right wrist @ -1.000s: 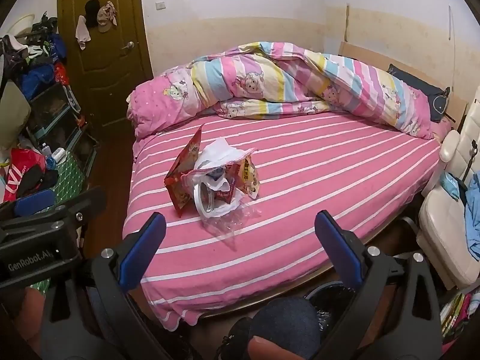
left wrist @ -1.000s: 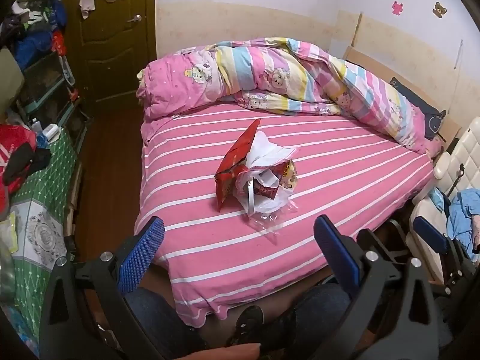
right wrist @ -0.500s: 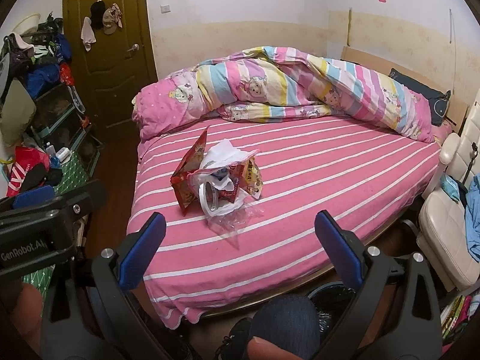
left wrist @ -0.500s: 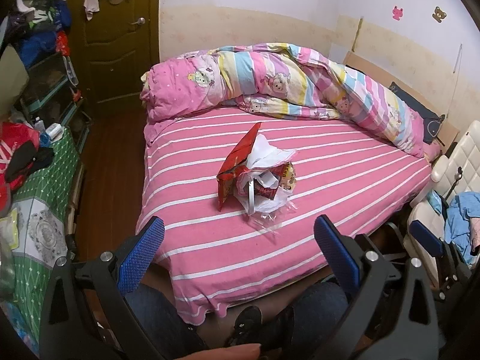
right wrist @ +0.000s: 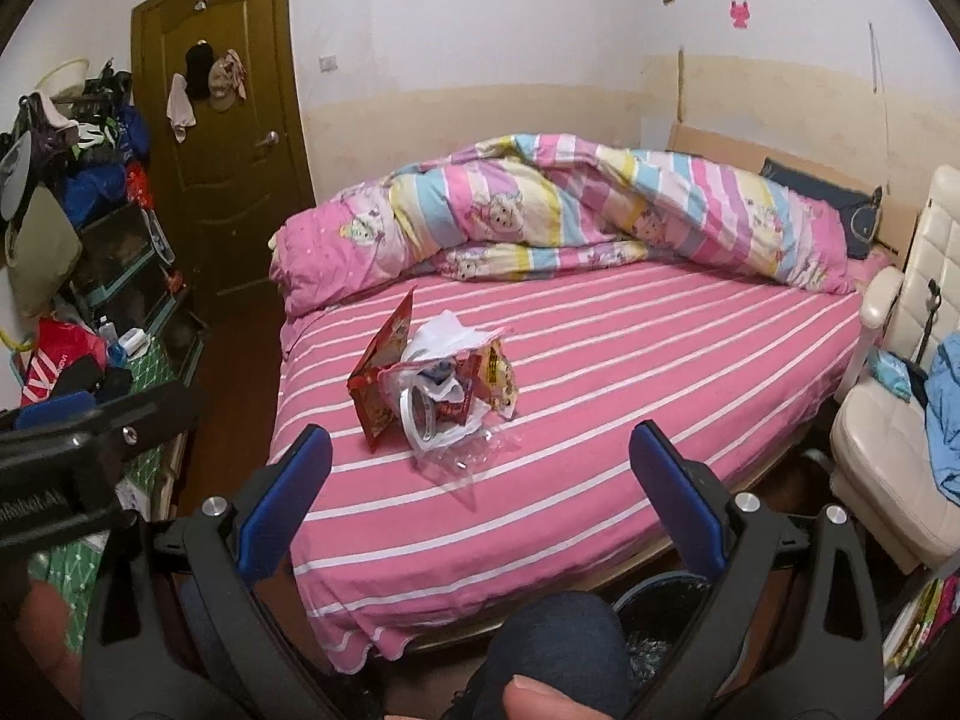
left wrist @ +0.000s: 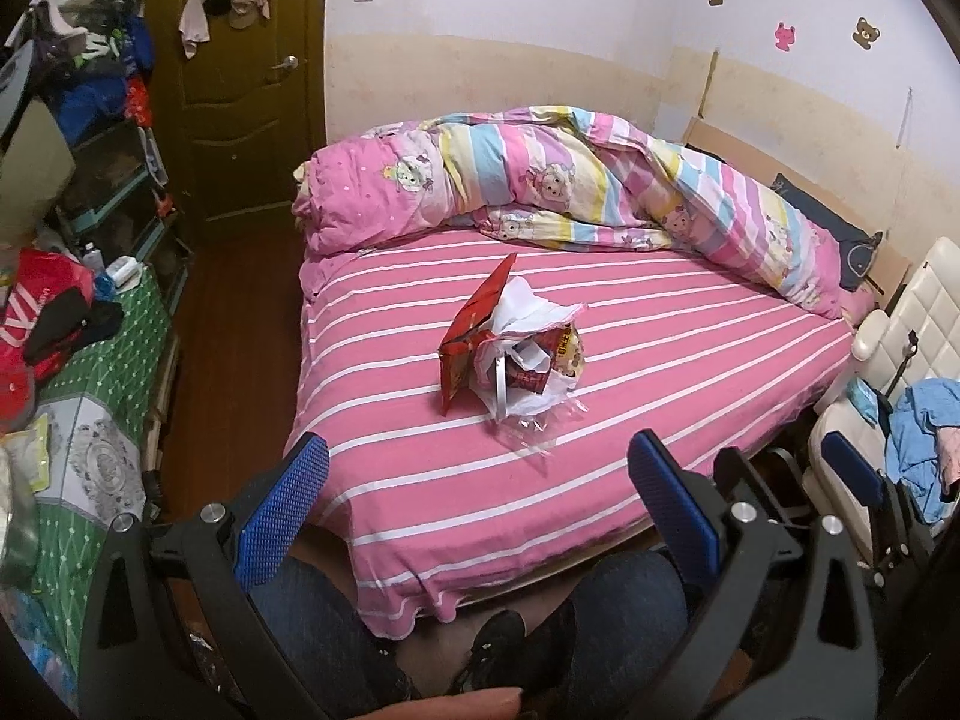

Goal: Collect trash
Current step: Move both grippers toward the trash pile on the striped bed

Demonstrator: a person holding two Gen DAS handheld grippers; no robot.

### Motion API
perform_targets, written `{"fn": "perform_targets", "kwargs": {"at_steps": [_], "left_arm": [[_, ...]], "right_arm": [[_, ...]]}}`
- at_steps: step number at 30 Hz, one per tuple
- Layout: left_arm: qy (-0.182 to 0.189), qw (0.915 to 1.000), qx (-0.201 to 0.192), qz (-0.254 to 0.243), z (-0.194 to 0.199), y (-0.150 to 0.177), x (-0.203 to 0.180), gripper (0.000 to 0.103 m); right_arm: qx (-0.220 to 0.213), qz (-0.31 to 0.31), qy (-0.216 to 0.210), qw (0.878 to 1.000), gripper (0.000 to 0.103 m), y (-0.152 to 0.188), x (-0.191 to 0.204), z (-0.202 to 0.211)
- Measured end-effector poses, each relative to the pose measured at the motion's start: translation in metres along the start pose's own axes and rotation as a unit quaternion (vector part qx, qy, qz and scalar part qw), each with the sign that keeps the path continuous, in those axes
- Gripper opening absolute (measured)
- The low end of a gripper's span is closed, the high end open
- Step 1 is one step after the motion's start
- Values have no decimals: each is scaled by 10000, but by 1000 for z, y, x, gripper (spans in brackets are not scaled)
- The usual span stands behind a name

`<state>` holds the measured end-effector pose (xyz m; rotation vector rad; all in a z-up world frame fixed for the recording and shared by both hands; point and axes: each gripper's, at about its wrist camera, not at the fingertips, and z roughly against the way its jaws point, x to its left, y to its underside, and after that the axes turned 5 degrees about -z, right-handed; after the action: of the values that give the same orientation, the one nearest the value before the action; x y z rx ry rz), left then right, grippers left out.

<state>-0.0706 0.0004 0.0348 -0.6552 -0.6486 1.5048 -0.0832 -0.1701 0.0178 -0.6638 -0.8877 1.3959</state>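
- Well, L first: left gripper [left wrist: 477, 495], blue-padded black fingers spread wide, nothing held; hangs short of bed edge, prob. lining up a reach.
- Ahead of both, well apart: heap of red snack wrappers, white plastic bag & clear film [left wrist: 513, 357] lying mid pink striped sheet [left wrist: 660, 360], so trash not collected yet.
- R: right gripper [right wrist: 480, 489] likewise wide open & empty; dark bin [right wrist: 654, 618] just below it by the knee, likely the drop spot.
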Motion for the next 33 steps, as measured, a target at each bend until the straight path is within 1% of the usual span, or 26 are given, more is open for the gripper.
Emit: {"fn": "perform_targets", "kwargs": {"at_steps": [3, 4, 6, 9, 12, 18, 23, 28, 33], "left_arm": [[-37, 10000, -44, 39, 4, 2, 1, 97], [-55, 10000, -61, 53, 5, 2, 1, 97], [-61, 9999, -90, 83, 6, 6, 2, 97], [-110, 9998, -118, 100, 7, 12, 4, 97], [-115, 9998, -103, 125, 7, 18, 6, 97], [-102, 9999, -56, 105, 0, 16, 5, 97], [-31, 9999, 3, 152, -9, 16, 9, 97], [42, 9997, 159, 190, -29, 17, 13, 97], [97, 9988, 390, 280, -57, 16, 23, 97]], "right_arm": [[-110, 193, 112, 9997, 98, 4, 2, 6], [-213, 229, 81, 9995, 98, 6, 3, 9], [-408, 296, -128, 9986, 98, 7, 3, 15], [-562, 516, -94, 9970, 98, 9, 9, 22], [-613, 546, -115, 9966, 98, 9, 11, 25], [-577, 577, -230, 9964, 98, 8, 17, 22], [-567, 528, -187, 9968, 98, 8, 16, 16], [-422, 520, -203, 9975, 98, 6, 17, 0], [-231, 462, -213, 9984, 98, 6, 17, -26]]}}
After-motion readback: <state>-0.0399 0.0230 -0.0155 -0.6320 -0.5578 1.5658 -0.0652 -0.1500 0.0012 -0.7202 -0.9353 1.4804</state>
